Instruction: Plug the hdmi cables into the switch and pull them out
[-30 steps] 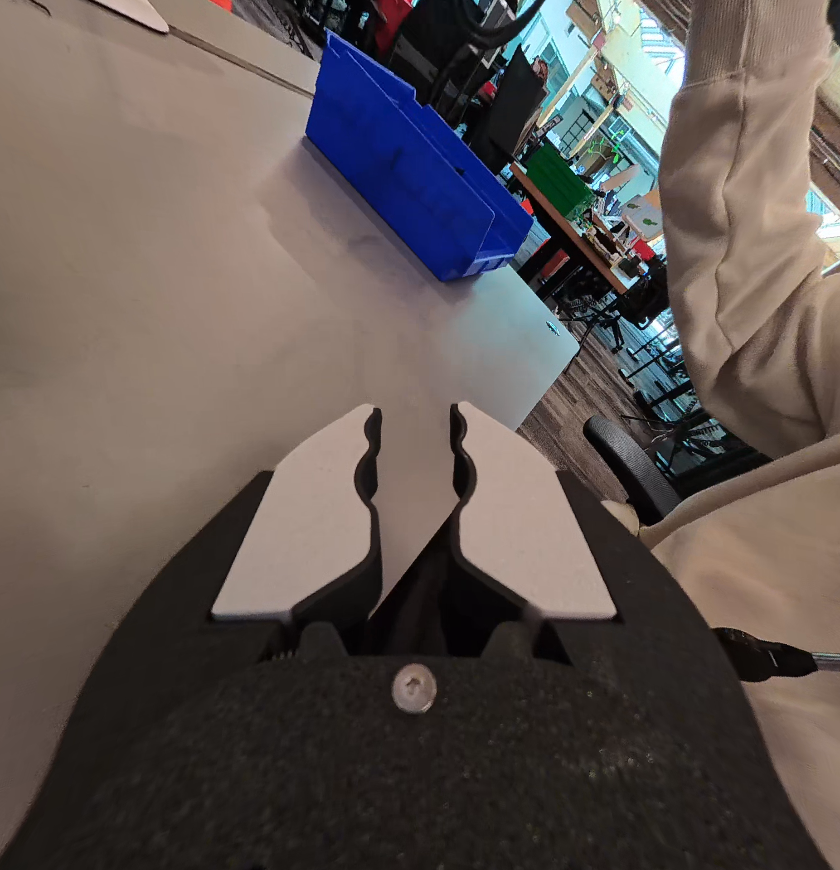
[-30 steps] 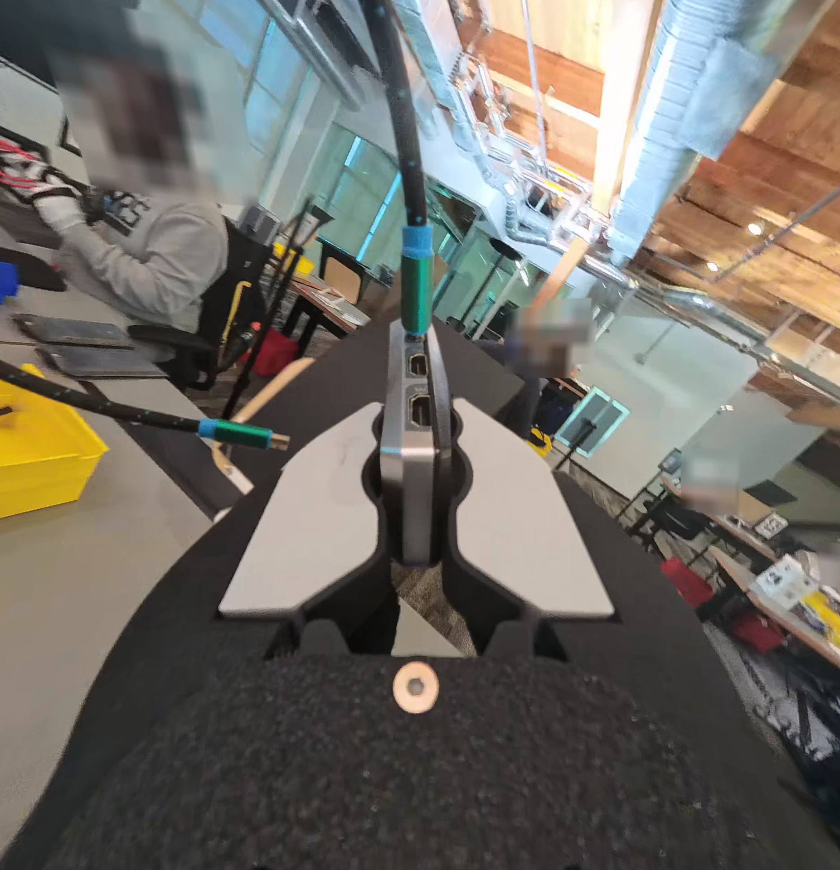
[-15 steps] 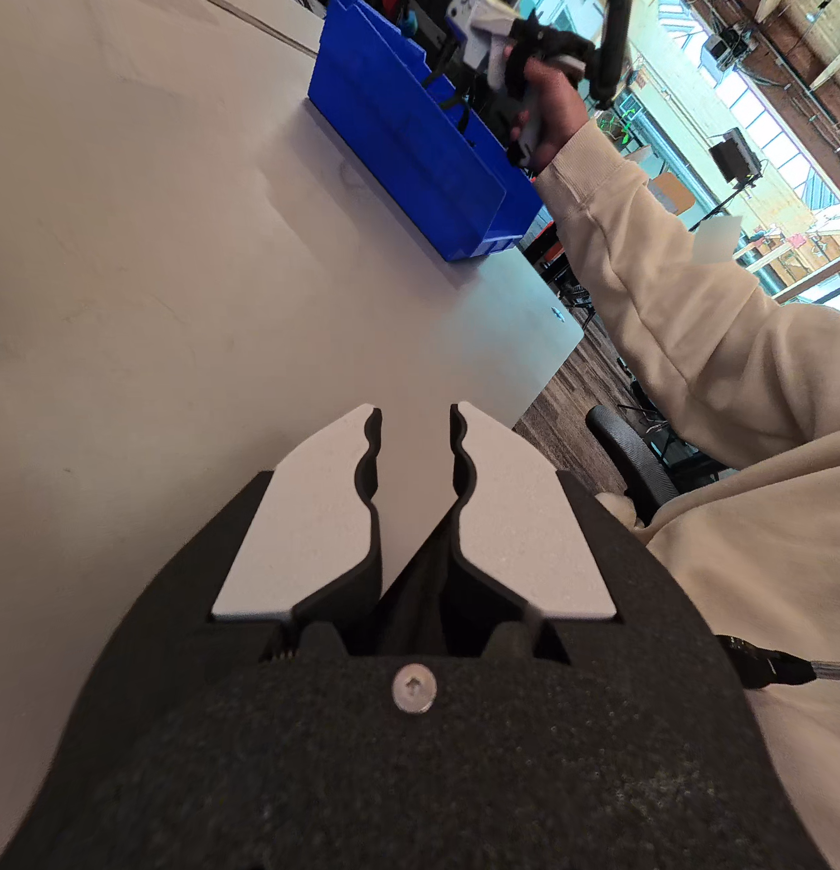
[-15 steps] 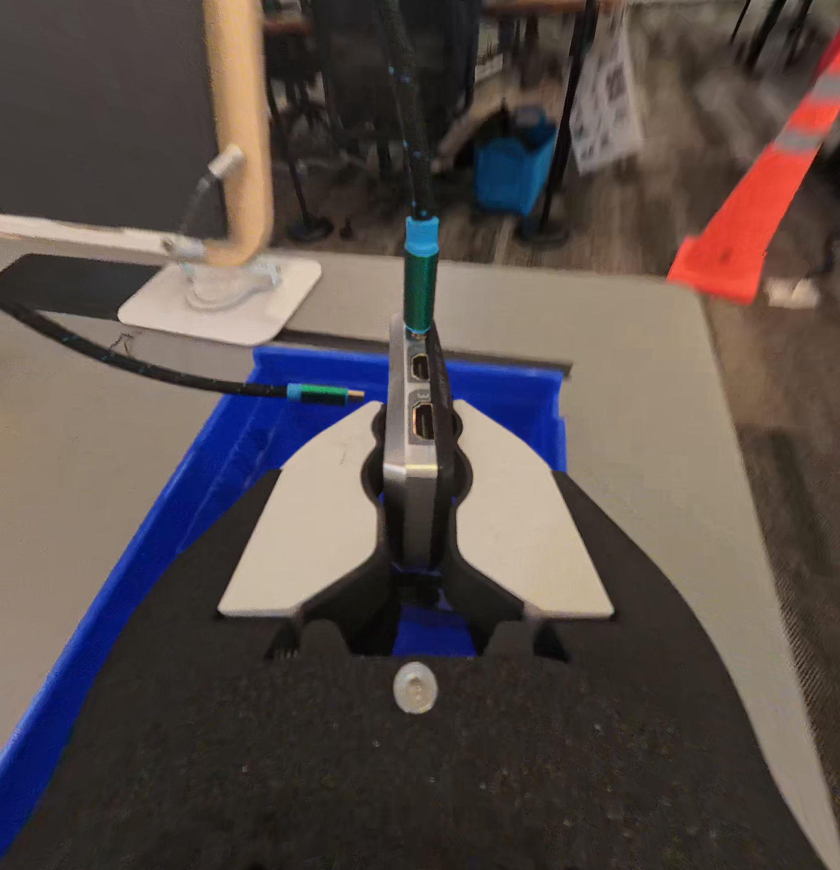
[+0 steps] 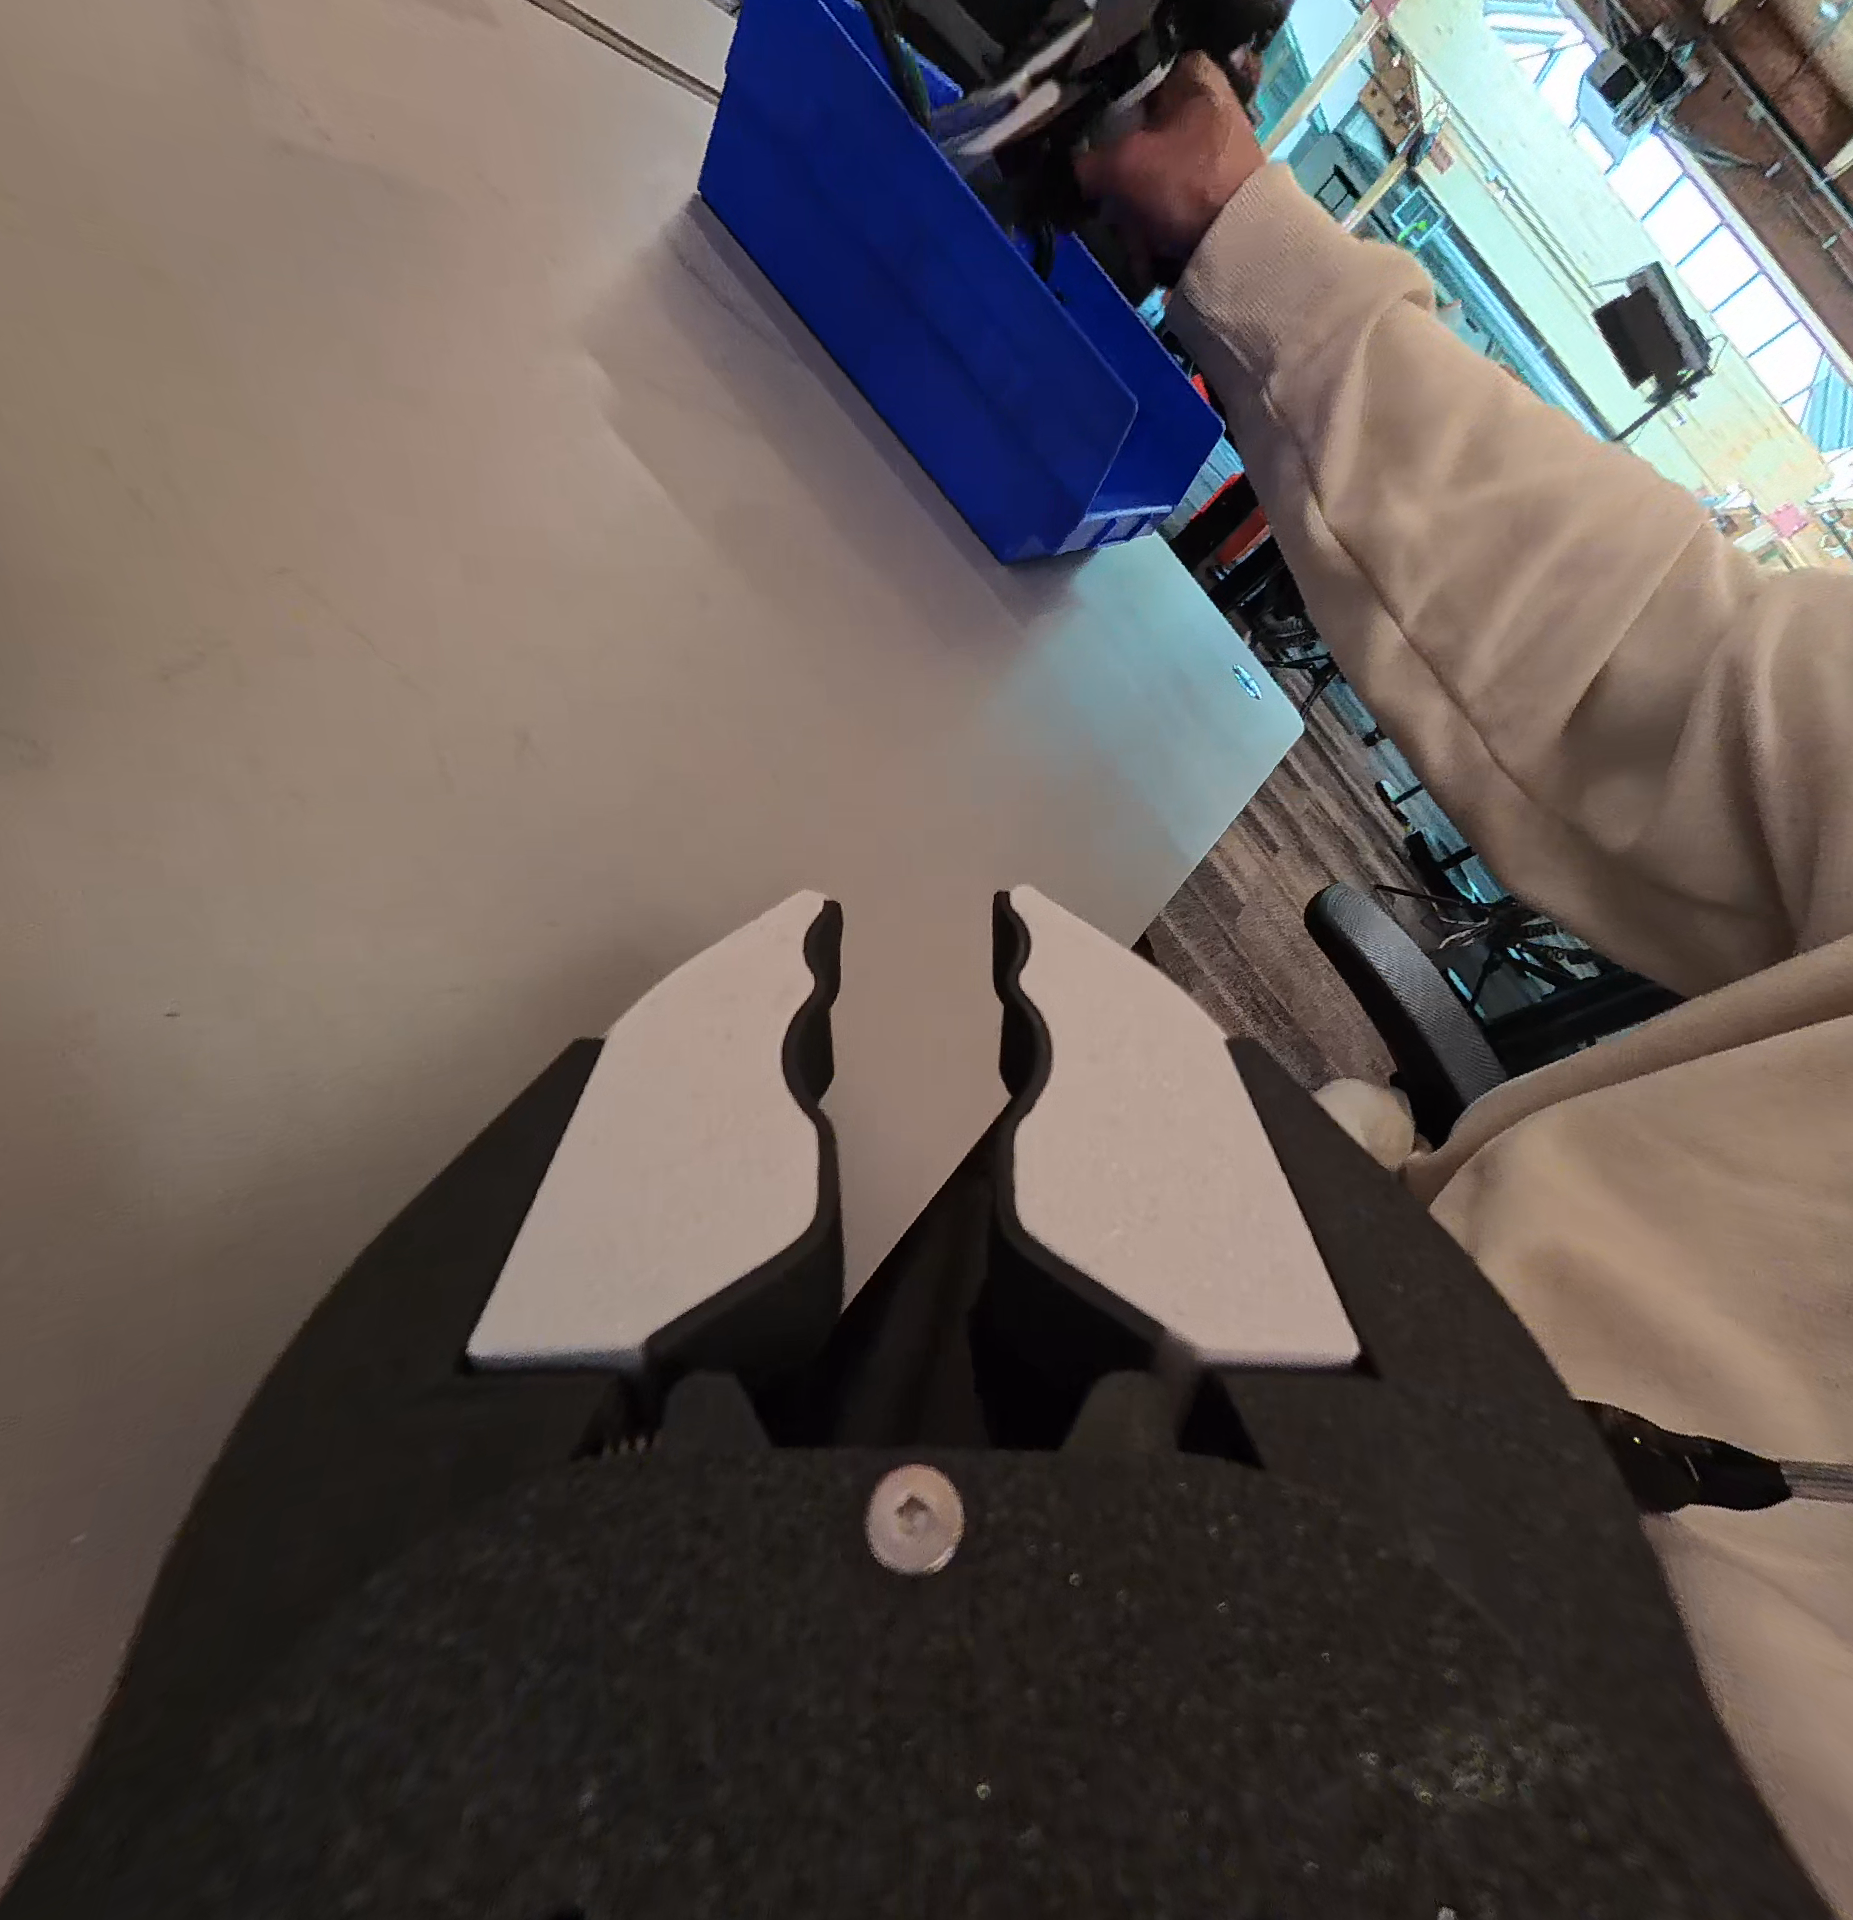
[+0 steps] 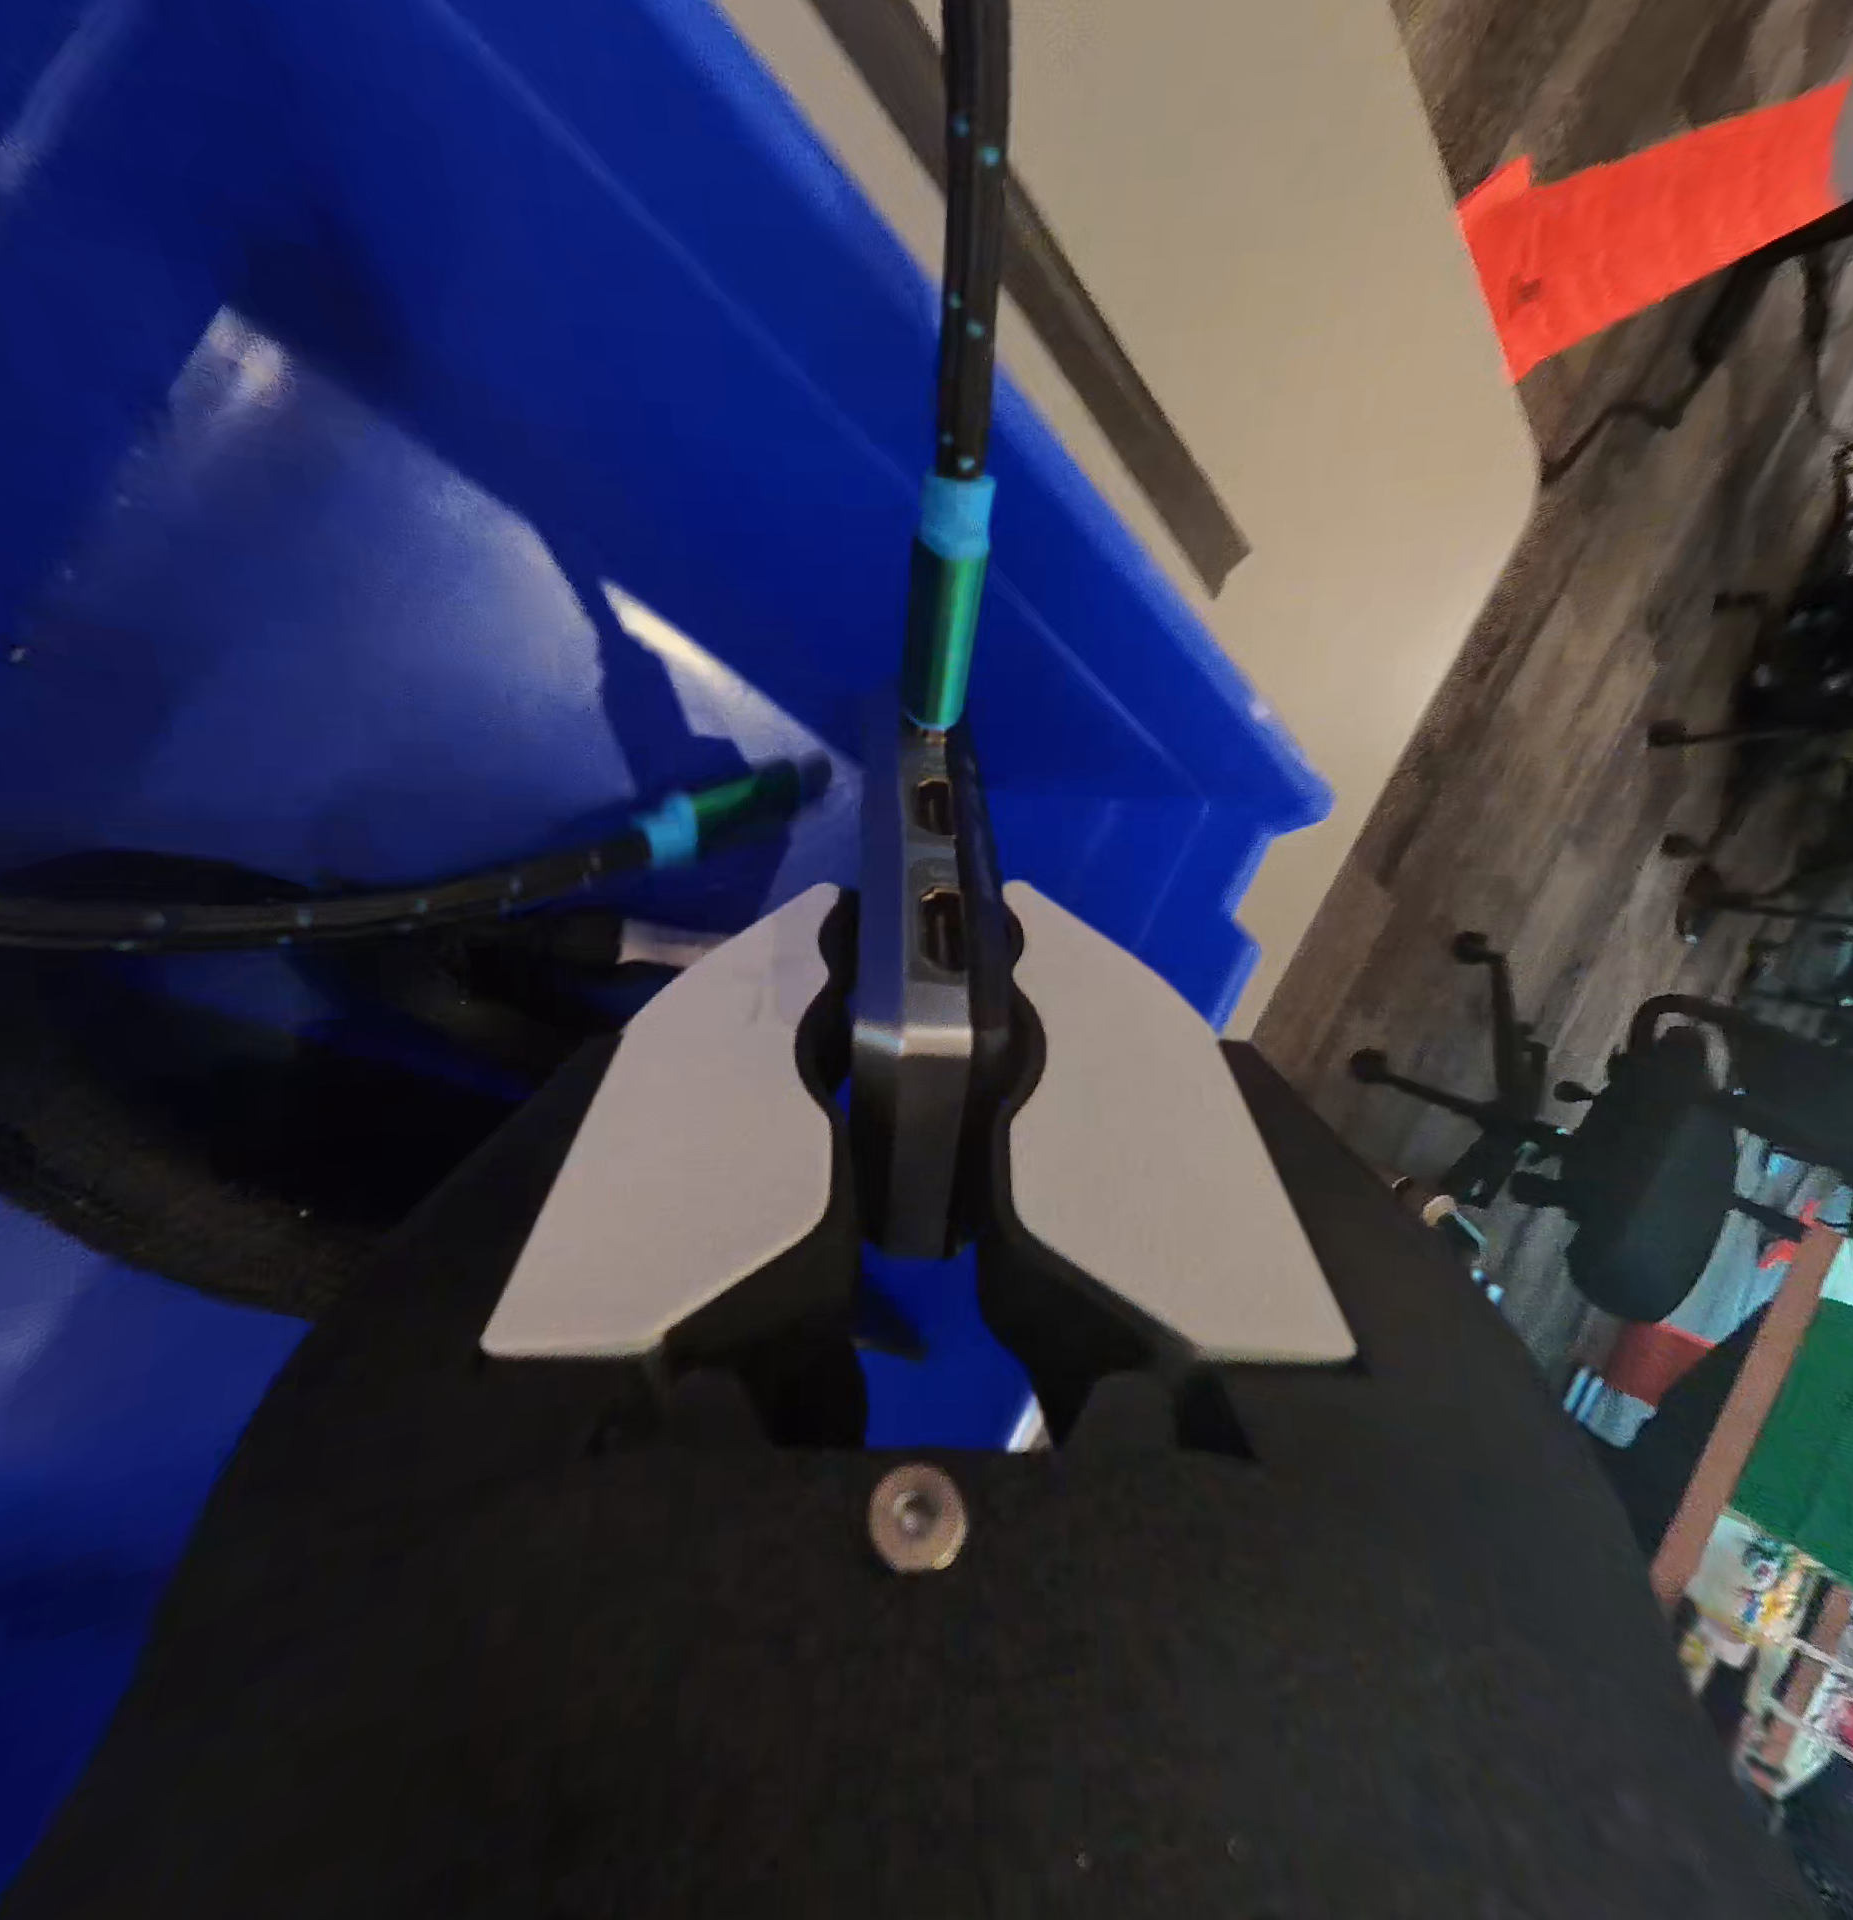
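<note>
My right hand-held gripper (image 6: 922,904) is clenched on the grey switch (image 6: 917,1039), which stands edge-on between the fingers with two ports facing me. One braided hdmi cable (image 6: 969,312) is plugged into the switch's far end through a green connector with a blue band. A second hdmi cable (image 6: 382,904) lies loose inside the blue bin (image 6: 330,468) just past my fingertips, its connector free. My left hand-held gripper (image 5: 917,914) is released, jaws parted around nothing, hovering over the bare tabletop (image 5: 330,623). Farther along that tabletop, my cream sleeve (image 5: 1473,571) reaches over the blue bin.
</note>
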`<state>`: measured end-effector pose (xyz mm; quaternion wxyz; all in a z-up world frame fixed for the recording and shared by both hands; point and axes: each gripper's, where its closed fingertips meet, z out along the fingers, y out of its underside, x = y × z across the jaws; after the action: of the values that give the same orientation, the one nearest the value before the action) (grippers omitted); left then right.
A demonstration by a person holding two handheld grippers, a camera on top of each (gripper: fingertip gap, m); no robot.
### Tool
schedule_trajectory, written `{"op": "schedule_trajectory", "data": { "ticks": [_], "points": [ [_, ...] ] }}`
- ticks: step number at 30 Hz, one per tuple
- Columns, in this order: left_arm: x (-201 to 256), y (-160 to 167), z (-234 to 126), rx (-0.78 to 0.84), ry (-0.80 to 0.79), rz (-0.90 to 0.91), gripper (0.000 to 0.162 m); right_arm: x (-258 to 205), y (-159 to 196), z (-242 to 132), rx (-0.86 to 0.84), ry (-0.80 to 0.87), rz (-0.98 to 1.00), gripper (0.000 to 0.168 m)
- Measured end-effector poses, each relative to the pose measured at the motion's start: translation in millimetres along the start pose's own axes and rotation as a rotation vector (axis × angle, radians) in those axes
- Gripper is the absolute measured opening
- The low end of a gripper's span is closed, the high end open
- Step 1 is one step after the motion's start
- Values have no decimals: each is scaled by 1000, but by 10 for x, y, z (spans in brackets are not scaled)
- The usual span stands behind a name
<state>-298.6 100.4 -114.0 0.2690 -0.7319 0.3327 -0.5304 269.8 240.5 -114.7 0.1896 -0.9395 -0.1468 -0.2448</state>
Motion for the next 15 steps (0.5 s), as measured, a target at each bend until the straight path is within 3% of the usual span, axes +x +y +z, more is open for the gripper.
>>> {"op": "schedule_trajectory", "data": {
  "ticks": [3, 8, 15],
  "points": [
    [-16, 2, -8, 3, 0, -10, 27, 61, -88, 34, 24, 2, -27, 23],
    [-33, -14, -21, 13, 11, -33, 27, 173, 31, 97, -35, -174, 77, 34],
    [-31, -10, 40, -6, 24, -37, 27, 461, 199, -64, -122, -153, 10, 47]
  ]
}}
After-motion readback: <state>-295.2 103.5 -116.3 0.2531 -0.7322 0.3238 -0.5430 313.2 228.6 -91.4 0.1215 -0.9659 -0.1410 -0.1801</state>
